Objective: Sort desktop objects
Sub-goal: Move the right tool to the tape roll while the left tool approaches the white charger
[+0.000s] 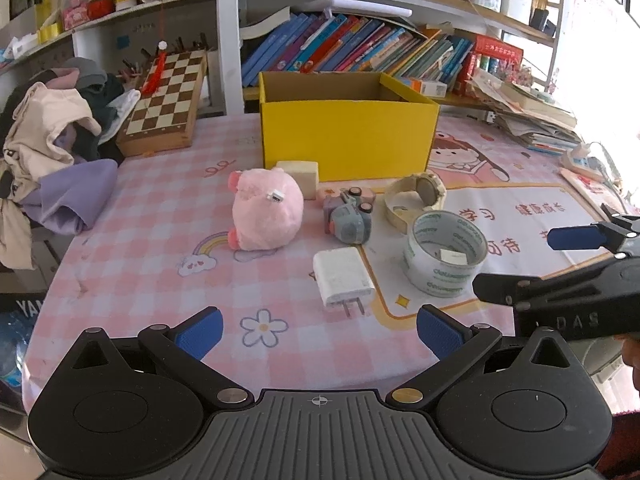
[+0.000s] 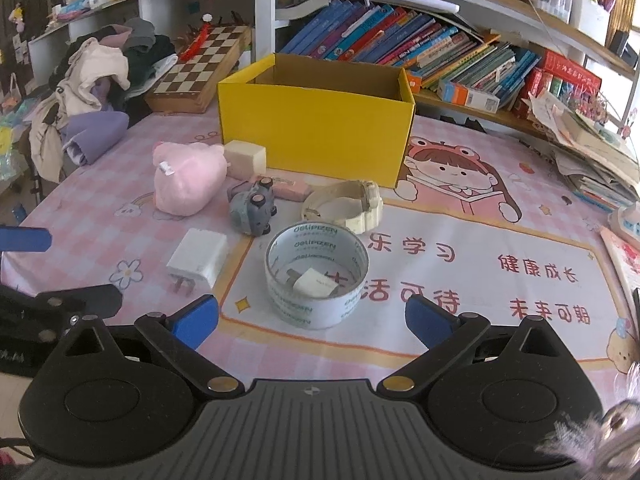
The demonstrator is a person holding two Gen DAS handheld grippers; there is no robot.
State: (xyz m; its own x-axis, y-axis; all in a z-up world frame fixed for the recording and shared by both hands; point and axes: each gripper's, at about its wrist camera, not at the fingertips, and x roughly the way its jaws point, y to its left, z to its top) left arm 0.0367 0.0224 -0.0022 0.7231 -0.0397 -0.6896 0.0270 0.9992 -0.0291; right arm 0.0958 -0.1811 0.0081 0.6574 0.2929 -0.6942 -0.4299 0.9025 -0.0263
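Seen from the left wrist camera, the left gripper (image 1: 319, 332) hangs over the near edge of the desk (image 1: 160, 264) with its blue pads spread wide and nothing between them. Just ahead of it lies a white charger (image 1: 342, 276), prongs toward the near edge. Beyond that, toward the middle of the desk, a pink plush toy (image 1: 266, 212) rests on its side, a cream block (image 1: 300, 176) touching its far side. A grey toy car (image 1: 348, 220) sits beside the plush, then a cream wristwatch (image 1: 416, 196) and a roll of clear tape (image 1: 444, 252). A yellow box (image 1: 348, 140), open on top, stands near the back edge. The right gripper (image 1: 576, 256) juts in from the right, jaws parted and empty.

From the right wrist camera, the right gripper (image 2: 312, 320) is likewise released, pads wide apart, holding nothing. The roll of clear tape (image 2: 316, 276) stands directly ahead of it, just beyond the pads, with a small cream piece lying inside its ring. The white charger (image 2: 198, 258) is to its left, the cream wristwatch (image 2: 348, 204) behind it, and the yellow box (image 2: 316, 120) further back. A chessboard (image 2: 200, 68) and a pile of clothes (image 2: 100, 80) crowd the back left corner.
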